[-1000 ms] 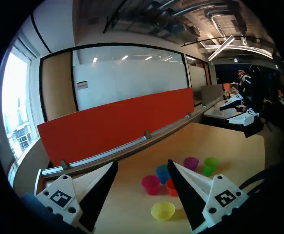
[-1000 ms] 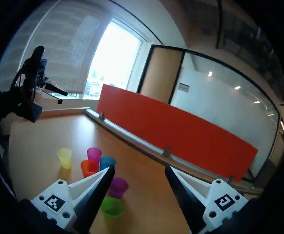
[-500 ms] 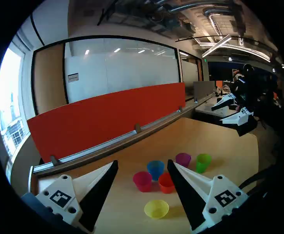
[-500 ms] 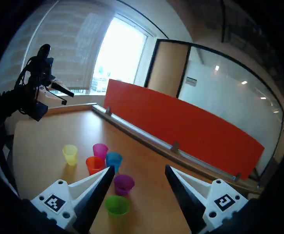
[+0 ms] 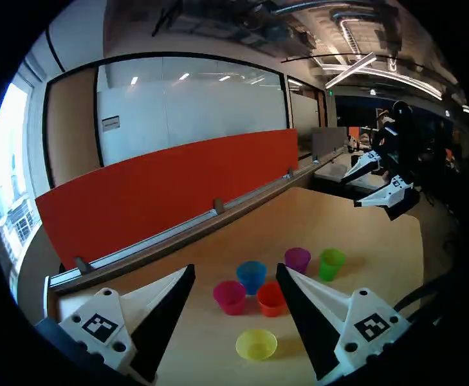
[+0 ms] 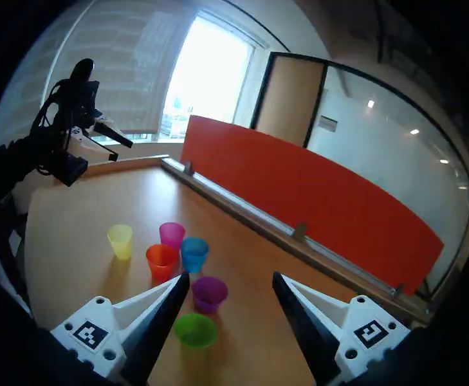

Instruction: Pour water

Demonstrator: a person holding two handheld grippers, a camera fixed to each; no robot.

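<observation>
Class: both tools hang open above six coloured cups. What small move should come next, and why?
Probably lower the right tool toward the green cup, the nearest one; it and the left tool are open and hold nothing yet.

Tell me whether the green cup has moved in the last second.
No. The green cup sits beside the purple cup as before; the view shifted instead.

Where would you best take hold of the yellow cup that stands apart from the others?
By its side wall, just under the rim. The yellow cup stands upright and widens upward, so fingers there shouldn't slip off. I'd bring the open left gripper in level from its free side, away from the orange cup.
</observation>
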